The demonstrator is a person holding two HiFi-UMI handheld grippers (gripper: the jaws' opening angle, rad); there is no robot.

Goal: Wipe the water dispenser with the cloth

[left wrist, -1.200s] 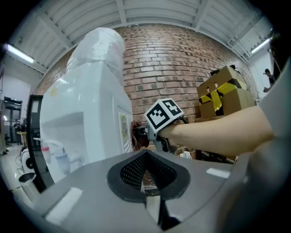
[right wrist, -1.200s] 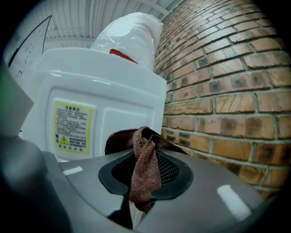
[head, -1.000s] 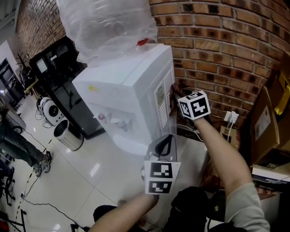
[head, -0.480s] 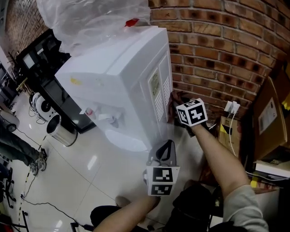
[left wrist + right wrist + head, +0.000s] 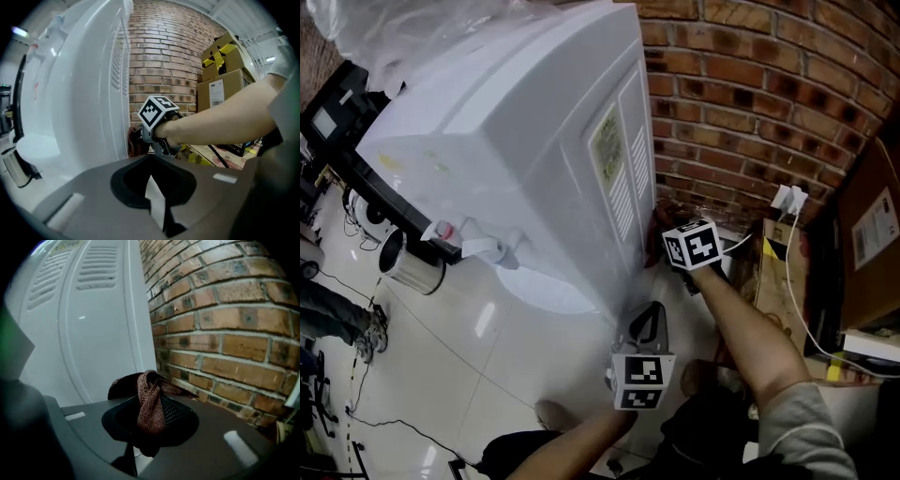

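Right gripper [image 5: 664,230] is clamped on the brown cloth [image 5: 149,401], low down just beside the water dispenser [image 5: 534,150] near the brick wall [image 5: 225,333], and the left gripper [image 5: 647,314] sits nearer, closed and empty.

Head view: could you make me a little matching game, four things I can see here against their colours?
Things:
1. cloth
2. water dispenser
3. bin
4. wall

Colours:
A. shiny silver
B. brick red
C. brown
D. white

Pairs: 1-C, 2-D, 3-A, 4-B
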